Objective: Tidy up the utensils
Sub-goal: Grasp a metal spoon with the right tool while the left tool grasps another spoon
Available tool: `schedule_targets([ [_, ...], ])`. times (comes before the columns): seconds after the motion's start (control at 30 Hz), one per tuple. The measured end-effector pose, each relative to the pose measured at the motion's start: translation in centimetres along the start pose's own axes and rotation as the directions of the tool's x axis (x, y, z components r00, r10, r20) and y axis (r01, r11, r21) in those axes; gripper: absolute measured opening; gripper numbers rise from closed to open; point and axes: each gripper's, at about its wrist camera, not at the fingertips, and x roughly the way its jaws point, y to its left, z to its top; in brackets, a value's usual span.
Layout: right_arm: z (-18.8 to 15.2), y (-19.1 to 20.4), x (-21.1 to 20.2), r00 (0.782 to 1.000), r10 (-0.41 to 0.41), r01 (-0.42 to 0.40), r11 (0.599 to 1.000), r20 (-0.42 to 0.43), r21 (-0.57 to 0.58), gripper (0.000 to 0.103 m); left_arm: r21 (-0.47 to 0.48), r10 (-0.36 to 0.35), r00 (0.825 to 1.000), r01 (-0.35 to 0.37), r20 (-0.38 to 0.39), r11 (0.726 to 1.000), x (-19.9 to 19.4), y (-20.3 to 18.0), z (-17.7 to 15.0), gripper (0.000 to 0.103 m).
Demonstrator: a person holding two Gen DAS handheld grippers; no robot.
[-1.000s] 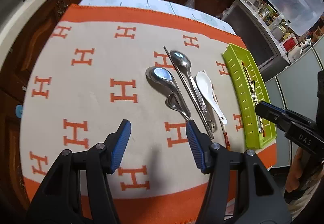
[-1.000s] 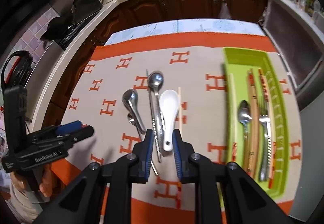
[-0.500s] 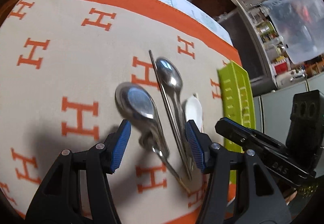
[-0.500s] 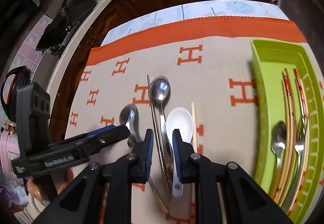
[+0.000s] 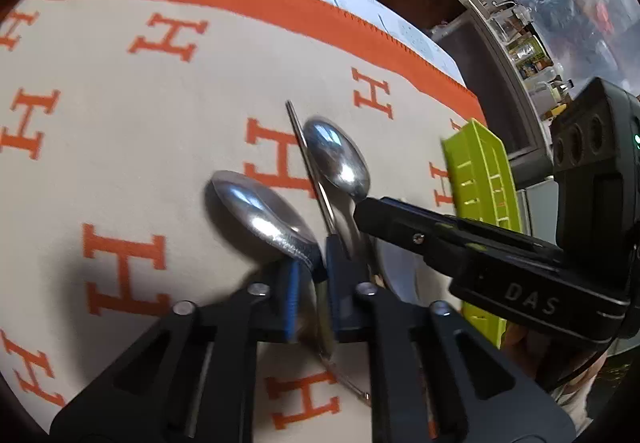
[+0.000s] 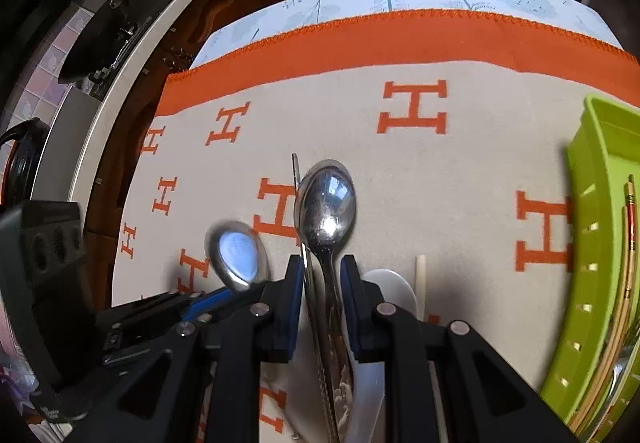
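Note:
My left gripper [image 5: 312, 279] is shut on the handle of a wide steel spoon [image 5: 260, 219], whose bowl lies on the cloth just ahead of the pads. Right of it lie a thin steel chopstick [image 5: 304, 147] and a long steel spoon [image 6: 326, 203]. My right gripper [image 6: 320, 295] stands narrowly open, with its pads on either side of that long spoon's handle and the chopstick, a small gap showing. A white ceramic spoon [image 6: 392, 291] and a pale wooden chopstick [image 6: 420, 279] lie just right of it. The two grippers are close side by side.
A green slotted tray [image 6: 592, 243] at the right edge of the cloth holds chopsticks [image 6: 626, 263] and other cutlery. The beige cloth [image 6: 460, 179] with orange H marks covers the table. Dark kitchen cabinets and a counter curve round behind.
Both grippers came down and forward onto the utensils. The left one went from wide open to shut on the wide spoon's handle. The right one's narrow gap stayed the same.

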Motion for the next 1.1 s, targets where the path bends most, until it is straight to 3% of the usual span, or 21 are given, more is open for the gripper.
schedule_targets([
  [0.27, 0.3, -0.4, 1.1, 1.0, 0.023, -0.023, 1.0, -0.011, 0.002, 0.019, -0.001, 0.003, 0.999, -0.003, 0.054, 1.0, -2.2, 1.1, -0.2, 0.004],
  [0.5, 0.2, -0.9, 1.2, 0.995, 0.096, -0.096, 0.995, -0.003, 0.014, 0.018, -0.027, -0.02, 0.997, 0.022, 0.076, 0.999, -4.3, 2.6, -0.6, 0.004],
  [0.53, 0.2, -1.0, 1.2, 0.995, 0.1, -0.1, 0.995, 0.0, 0.01, 0.013, -0.028, -0.024, 0.997, 0.026, 0.078, 0.999, -4.6, 2.8, -0.7, 0.004],
  [0.6, 0.1, -1.1, 1.3, 0.993, 0.115, -0.115, 0.993, 0.004, 0.014, 0.012, -0.027, -0.027, 0.996, 0.029, 0.08, 0.999, -5.0, 2.9, -1.0, 0.004],
  [0.77, -0.2, -0.9, 0.6, 0.994, 0.099, -0.1, 0.995, 0.05, 0.025, 0.004, -0.019, -0.027, 0.996, 0.028, 0.087, 0.999, -5.8, 3.1, -1.4, 0.004],
  [1.1, -1.9, 0.4, -4.1, 0.975, 0.079, -0.074, 0.997, 0.209, -0.03, 0.002, 0.019, -0.003, 0.995, 0.001, 0.104, 1.0, -7.8, 2.0, -2.3, 0.004],
])
